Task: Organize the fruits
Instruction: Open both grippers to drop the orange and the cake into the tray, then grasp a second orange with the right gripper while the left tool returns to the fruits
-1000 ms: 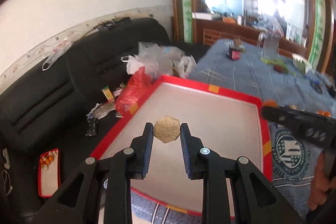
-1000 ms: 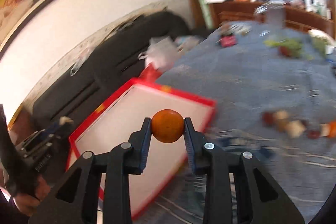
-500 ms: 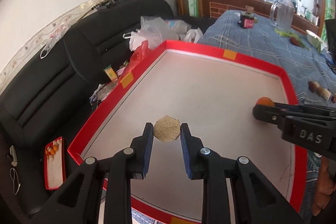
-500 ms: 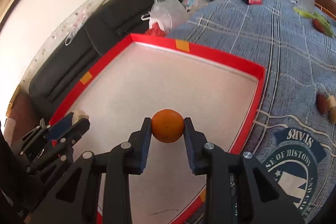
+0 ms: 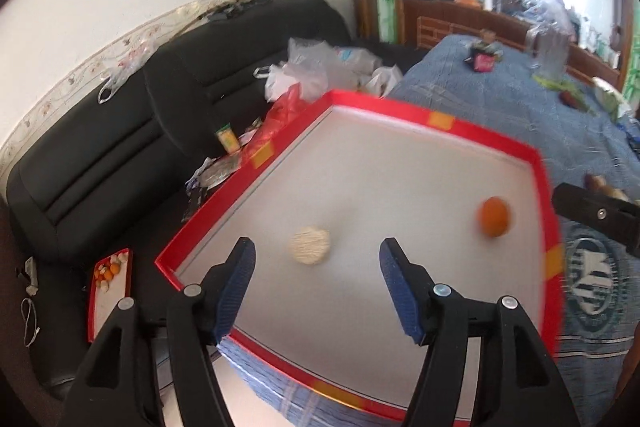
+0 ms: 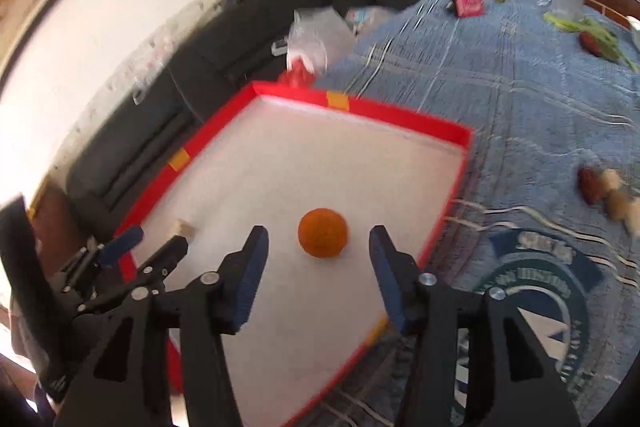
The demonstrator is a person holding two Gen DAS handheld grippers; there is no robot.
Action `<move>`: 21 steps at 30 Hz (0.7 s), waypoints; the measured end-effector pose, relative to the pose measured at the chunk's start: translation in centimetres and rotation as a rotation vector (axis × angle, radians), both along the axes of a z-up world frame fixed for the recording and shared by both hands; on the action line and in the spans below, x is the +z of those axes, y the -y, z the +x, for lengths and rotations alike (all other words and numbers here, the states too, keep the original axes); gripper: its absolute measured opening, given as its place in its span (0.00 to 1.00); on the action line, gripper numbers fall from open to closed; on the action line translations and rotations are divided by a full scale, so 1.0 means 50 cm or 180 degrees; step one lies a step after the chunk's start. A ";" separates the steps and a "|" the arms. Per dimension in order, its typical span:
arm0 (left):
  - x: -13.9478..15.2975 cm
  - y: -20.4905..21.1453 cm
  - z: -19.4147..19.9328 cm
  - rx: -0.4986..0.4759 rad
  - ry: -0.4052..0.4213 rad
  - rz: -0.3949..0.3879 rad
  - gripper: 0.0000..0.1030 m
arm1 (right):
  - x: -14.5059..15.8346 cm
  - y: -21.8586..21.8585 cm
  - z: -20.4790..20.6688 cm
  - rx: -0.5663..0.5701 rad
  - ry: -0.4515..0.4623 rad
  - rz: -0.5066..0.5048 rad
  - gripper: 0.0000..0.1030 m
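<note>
Directly ahead of the left gripper (image 5: 316, 287), between and just beyond its 2 blue pads, the pale textured fruit (image 5: 310, 245) is lying free on the white floor of the red-rimmed tray (image 5: 484, 135). The jaws are opening and neither pad is touching the fruit. Ahead of the right gripper (image 6: 318, 269), likewise between and beyond its pads, the orange (image 6: 323, 233) is sitting on the same tray floor; these jaws are also opening, with clear gaps on both sides. Each fruit is lying nearer its own gripper, the orange toward the tray's right rim. Neither fruit is showing a marked long axis. Both pieces appear to be delivered, so the coming move is probably a straight withdrawal. Several more fruits (image 6: 604, 187) are waiting on the blue cloth (image 6: 500, 67), off to the right of the right gripper.
</note>
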State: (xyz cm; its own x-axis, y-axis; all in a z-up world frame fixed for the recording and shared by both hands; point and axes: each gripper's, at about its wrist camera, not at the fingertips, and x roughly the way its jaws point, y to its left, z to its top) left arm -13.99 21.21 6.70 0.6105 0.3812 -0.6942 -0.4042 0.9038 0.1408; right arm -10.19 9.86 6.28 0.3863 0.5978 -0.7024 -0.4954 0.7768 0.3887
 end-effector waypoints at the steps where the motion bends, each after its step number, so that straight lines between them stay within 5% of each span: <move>1: 0.007 0.015 -0.002 -0.0055 0.0031 0.0007 0.63 | 0.010 0.021 -0.006 -0.0039 0.0044 0.0053 0.54; 13: 0.045 0.293 0.064 -0.1115 0.0137 -0.0003 0.68 | 0.055 0.431 -0.057 -0.1120 0.0211 0.0198 0.54; 21: 0.012 0.389 0.166 -0.1374 -0.0019 -0.0199 0.68 | 0.035 0.671 -0.036 -0.1824 0.0098 0.0047 0.54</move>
